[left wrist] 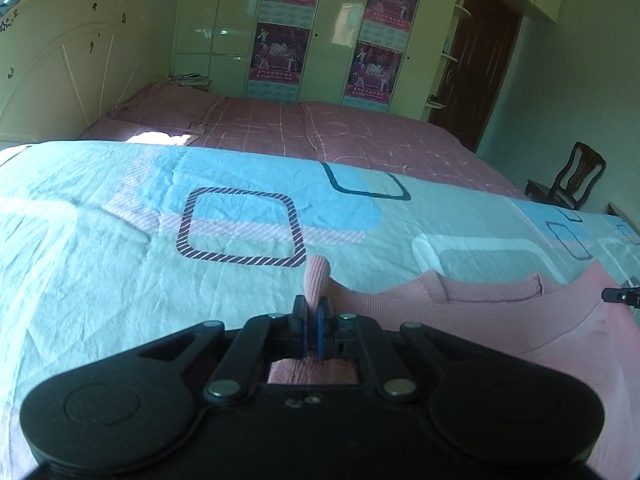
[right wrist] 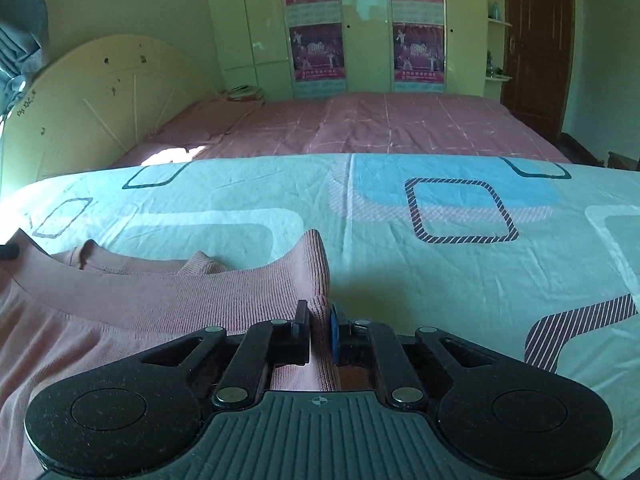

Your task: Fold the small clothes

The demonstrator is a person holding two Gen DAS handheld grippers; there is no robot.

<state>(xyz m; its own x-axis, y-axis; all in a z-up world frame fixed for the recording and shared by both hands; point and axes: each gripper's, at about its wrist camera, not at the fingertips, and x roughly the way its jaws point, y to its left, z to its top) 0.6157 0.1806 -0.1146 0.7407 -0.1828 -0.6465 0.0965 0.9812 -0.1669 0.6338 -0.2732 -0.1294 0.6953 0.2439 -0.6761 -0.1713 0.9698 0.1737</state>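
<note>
A small pink knit top [left wrist: 500, 320] lies on the light blue patterned sheet [left wrist: 160, 272], neckline facing away from me. My left gripper [left wrist: 314, 312] is shut on the top's left edge, and a ribbed fold sticks up between the fingers. My right gripper [right wrist: 320, 316] is shut on the top's [right wrist: 160, 300] right edge, ribbed fabric pinched and raised between its fingers. The right gripper's tip shows at the right edge of the left wrist view [left wrist: 622, 295].
The sheet [right wrist: 440, 272] covers the near surface. Behind it is a bed with a pink checked cover [left wrist: 340, 132], a cream headboard [left wrist: 60, 60], a wardrobe with posters [right wrist: 360, 32], a dark door [right wrist: 536, 40] and a wooden chair [left wrist: 572, 180].
</note>
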